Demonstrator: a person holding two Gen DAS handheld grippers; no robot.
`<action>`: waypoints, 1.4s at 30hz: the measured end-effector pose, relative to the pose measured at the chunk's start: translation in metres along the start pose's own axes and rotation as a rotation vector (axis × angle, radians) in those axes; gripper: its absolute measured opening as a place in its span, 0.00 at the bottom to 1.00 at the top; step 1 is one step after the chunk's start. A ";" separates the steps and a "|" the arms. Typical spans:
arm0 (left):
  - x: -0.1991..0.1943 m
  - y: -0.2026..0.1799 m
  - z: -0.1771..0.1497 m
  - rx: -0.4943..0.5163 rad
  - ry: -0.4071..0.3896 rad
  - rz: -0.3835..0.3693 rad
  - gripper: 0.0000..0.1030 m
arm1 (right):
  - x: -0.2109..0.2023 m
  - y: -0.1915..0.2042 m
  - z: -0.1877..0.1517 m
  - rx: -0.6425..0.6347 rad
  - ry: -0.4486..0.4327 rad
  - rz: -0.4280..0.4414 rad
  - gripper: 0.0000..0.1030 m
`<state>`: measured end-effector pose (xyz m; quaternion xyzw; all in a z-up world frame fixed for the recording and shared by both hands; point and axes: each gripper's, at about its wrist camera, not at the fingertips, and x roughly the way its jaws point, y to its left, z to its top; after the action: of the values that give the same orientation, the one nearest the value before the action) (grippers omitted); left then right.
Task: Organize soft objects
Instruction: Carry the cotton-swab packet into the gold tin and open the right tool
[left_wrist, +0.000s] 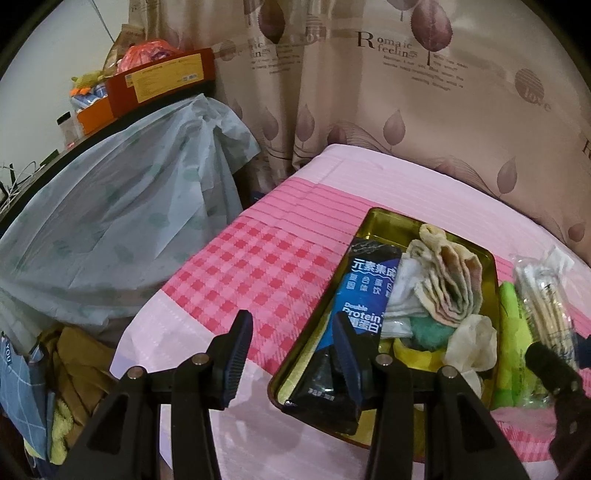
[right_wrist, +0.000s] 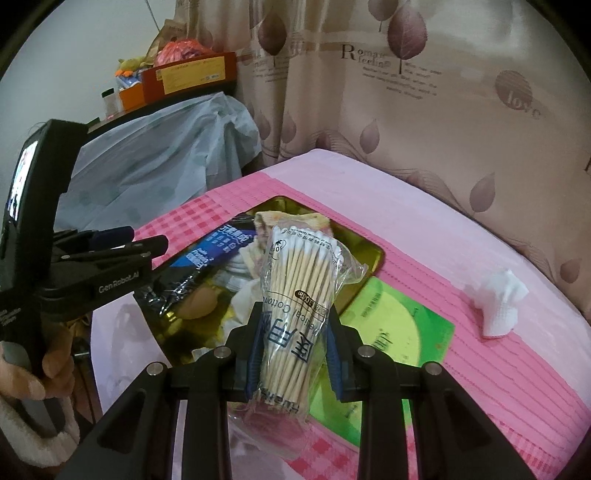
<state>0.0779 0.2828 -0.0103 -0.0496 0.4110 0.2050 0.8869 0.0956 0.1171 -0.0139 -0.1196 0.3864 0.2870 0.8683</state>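
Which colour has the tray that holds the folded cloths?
The tray is shiny gold; the left wrist view shows it best.

— How does the left gripper (left_wrist: 291, 347) stand?
— Tilted downward, jaws apart, nothing between them; a hand (right_wrist: 35, 373) grips its handle.
— And the right gripper (right_wrist: 293, 354)?
— Angled down too, its pads pressed against a packet.

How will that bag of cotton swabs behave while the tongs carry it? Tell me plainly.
The bag of cotton swabs probably stays fairly stiff, since the packed wooden sticks stand straight above the right tongs. It looks light for its size. The thin clear wrapper is crinkled and loose, so it may slip or let the sticks shift.
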 end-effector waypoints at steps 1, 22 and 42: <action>0.000 0.001 0.000 -0.005 0.000 0.001 0.44 | 0.002 0.002 0.001 -0.001 0.002 0.003 0.26; -0.002 0.027 0.009 -0.066 -0.004 0.049 0.45 | 0.047 0.025 0.004 -0.029 0.049 0.011 0.26; -0.002 0.043 0.015 -0.099 -0.005 0.055 0.45 | 0.086 0.049 0.011 -0.081 0.067 -0.033 0.26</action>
<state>0.0698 0.3250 0.0040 -0.0818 0.3995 0.2498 0.8783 0.1199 0.1962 -0.0696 -0.1704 0.4012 0.2837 0.8541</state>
